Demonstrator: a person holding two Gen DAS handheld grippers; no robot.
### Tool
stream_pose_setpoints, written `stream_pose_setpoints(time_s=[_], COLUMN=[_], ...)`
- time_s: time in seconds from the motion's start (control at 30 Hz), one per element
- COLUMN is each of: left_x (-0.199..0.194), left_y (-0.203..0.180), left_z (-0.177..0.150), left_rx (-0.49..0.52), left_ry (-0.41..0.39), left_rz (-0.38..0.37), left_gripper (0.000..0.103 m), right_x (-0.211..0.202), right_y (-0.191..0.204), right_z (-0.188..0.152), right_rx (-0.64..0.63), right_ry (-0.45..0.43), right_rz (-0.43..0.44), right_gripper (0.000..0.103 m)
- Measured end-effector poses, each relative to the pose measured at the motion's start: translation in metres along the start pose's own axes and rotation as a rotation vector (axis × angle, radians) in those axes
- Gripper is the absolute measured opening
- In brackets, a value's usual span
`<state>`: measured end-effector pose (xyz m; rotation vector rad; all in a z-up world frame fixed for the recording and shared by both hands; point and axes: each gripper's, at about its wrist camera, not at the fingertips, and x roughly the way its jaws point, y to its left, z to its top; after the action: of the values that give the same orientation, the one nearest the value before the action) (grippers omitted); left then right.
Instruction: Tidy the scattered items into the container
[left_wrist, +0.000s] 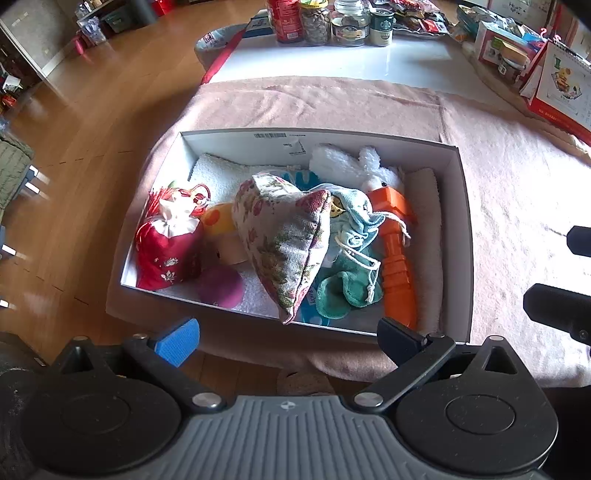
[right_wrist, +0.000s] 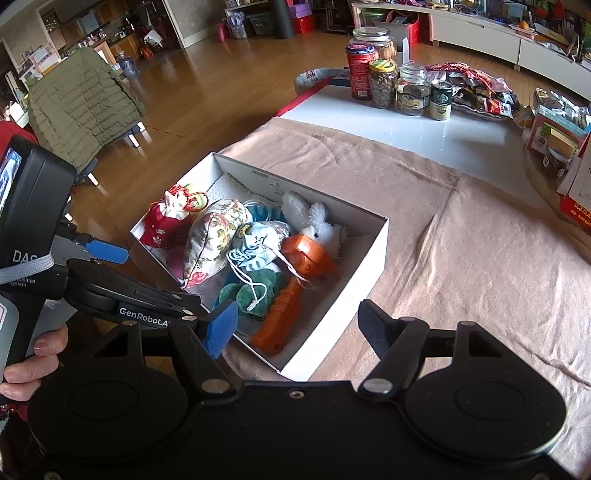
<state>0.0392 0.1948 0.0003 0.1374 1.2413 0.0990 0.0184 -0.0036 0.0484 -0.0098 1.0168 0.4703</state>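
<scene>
A white cardboard box (left_wrist: 467, 240) (right_wrist: 369, 258) sits on a pink towel and holds several soft items. Among them are a floral pillow (left_wrist: 284, 236) (right_wrist: 214, 240), a red drawstring pouch (left_wrist: 168, 251) (right_wrist: 162, 225), a white plush rabbit (left_wrist: 354, 162) (right_wrist: 317, 225), a light blue bag (left_wrist: 354, 218) (right_wrist: 255, 247) and an orange plastic toy (left_wrist: 397, 266) (right_wrist: 288, 302). My left gripper (left_wrist: 288, 341) hangs open over the box's near rim, empty. My right gripper (right_wrist: 299, 328) is open at the box's near right corner, with nothing between its fingers.
The pink towel (right_wrist: 480, 258) covers the near part of the white table. Jars and cans (left_wrist: 325, 22) (right_wrist: 388, 85) stand at the far end, and boxes with a calendar (left_wrist: 554, 85) at the right. Wooden floor (right_wrist: 203, 92) and a chair with a green jacket (right_wrist: 81, 103) lie to the left.
</scene>
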Motion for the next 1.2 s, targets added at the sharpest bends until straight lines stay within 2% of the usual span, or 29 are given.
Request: stream_pose_setpoints(time_s=[1.2], left_x=[0.0035], left_y=[-0.0034], left_z=[0.0008], left_rx=[0.017], left_ry=[0.022], left_rz=[-0.024], left_gripper=[0.102], right_x=[0.0022], right_y=[0.0039], right_z=[0.0021], right_rx=[-0.024], right_ry=[0.007], right_rz=[0.008], right_gripper=[0.07])
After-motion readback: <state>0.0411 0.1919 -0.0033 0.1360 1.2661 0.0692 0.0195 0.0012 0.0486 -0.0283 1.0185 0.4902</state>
